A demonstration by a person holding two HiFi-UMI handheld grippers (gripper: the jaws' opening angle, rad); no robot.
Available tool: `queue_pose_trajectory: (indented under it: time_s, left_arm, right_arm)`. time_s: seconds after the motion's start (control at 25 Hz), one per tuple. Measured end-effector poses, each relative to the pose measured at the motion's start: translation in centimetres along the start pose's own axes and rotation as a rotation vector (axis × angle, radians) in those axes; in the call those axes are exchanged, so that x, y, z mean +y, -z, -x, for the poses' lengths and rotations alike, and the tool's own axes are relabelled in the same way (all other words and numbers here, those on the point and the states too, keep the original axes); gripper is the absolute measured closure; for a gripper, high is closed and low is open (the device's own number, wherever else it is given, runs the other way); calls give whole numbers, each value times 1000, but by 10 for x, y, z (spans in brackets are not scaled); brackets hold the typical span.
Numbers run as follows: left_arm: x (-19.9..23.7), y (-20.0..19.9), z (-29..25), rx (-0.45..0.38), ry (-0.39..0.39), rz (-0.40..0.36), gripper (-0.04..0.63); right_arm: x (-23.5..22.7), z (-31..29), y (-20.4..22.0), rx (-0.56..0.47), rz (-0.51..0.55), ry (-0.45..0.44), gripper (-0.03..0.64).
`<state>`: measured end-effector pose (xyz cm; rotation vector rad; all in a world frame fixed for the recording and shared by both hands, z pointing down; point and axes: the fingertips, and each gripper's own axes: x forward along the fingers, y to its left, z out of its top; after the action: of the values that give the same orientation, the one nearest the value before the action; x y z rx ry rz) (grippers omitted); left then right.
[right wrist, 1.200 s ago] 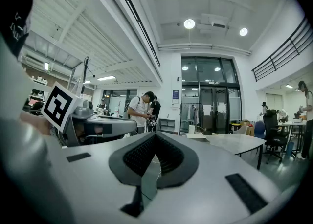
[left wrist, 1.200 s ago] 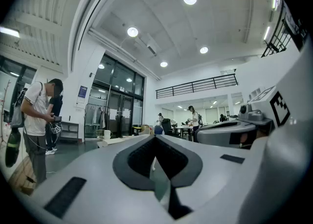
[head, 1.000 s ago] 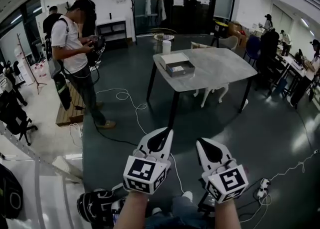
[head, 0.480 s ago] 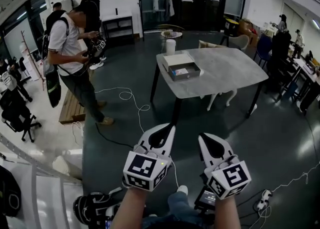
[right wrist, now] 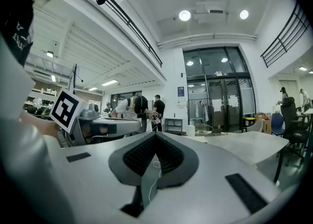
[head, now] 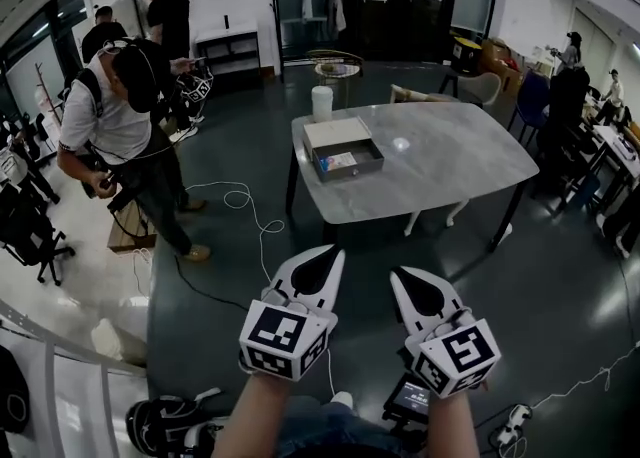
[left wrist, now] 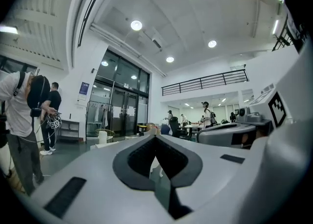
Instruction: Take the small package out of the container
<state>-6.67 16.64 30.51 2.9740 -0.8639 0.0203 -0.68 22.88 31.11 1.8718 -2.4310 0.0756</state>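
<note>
Left gripper and right gripper at 6 o'clock, both pressed together, empty; table well apart at 12; open container at its left end, small package inside; best to get close first, then spread one gripper's jaws above the package.

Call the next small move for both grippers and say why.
Probably carry both closer to the grey rounded table: the left gripper and right gripper hang over the dark floor, well short of it, jaws together and empty, while the small light-coloured package lies in the open grey box at the table's near left corner.
</note>
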Motion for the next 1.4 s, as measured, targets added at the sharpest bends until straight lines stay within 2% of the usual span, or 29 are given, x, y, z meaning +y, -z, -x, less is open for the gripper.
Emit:
queue_pose_trajectory:
  time_s: [0.4, 0.8, 1.12, 1.4]
  left_arm:
    - [8, 6, -37, 27, 4, -16, 583]
    - [42, 27, -94, 27, -5, 18, 583]
    - [126, 33, -173, 27, -85, 60, 583]
    - [217, 46, -239, 65, -170, 127, 583]
  right_arm:
    - [-37, -12, 10, 2, -20, 5, 592]
    - [-84, -57, 26, 49, 2, 5, 591]
    - [-147, -155, 26, 70, 0, -54, 592]
    - [-196, -260, 21, 111, -12, -143, 591]
